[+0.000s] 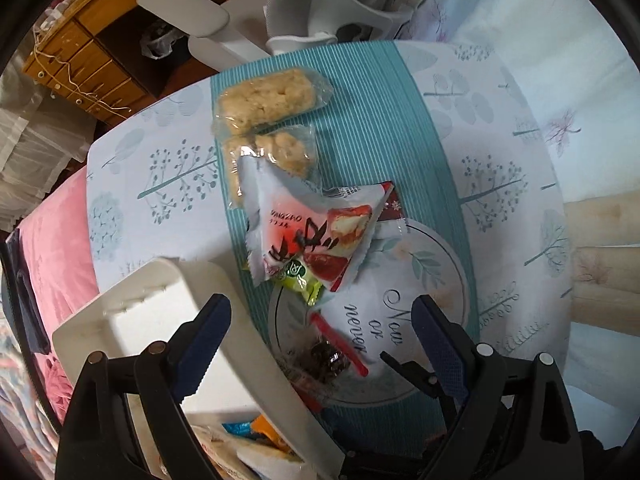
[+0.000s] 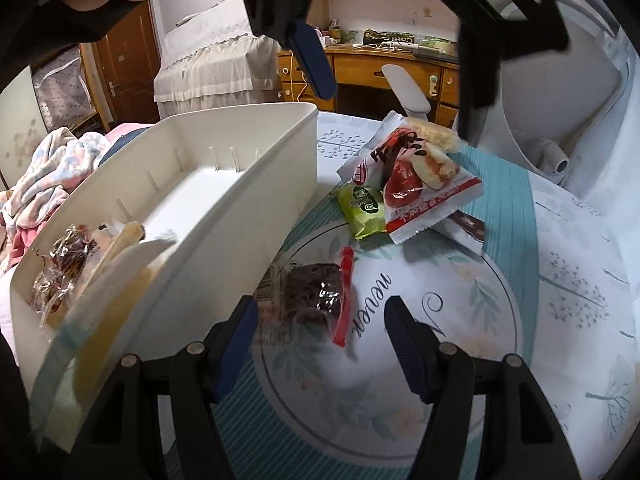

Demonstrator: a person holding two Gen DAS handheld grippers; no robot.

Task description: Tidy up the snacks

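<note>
White plastic bin at my nine o'clock already holds several wrapped snacks; I judge five packets remain on the table. Left gripper and right gripper gape empty above the dark-filled packet.

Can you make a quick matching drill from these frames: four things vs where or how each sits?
Things:
1. dark snack in clear wrap
2. green packet
3. white bin
4. puffed-grain bars

States:
A. partly under the red-and-white packet
B. already holds a few snacks at one end
C. on the striped runner, far end of the pile
D. on the table just ahead of the right gripper

Pairs: 1-D, 2-A, 3-B, 4-C
</note>
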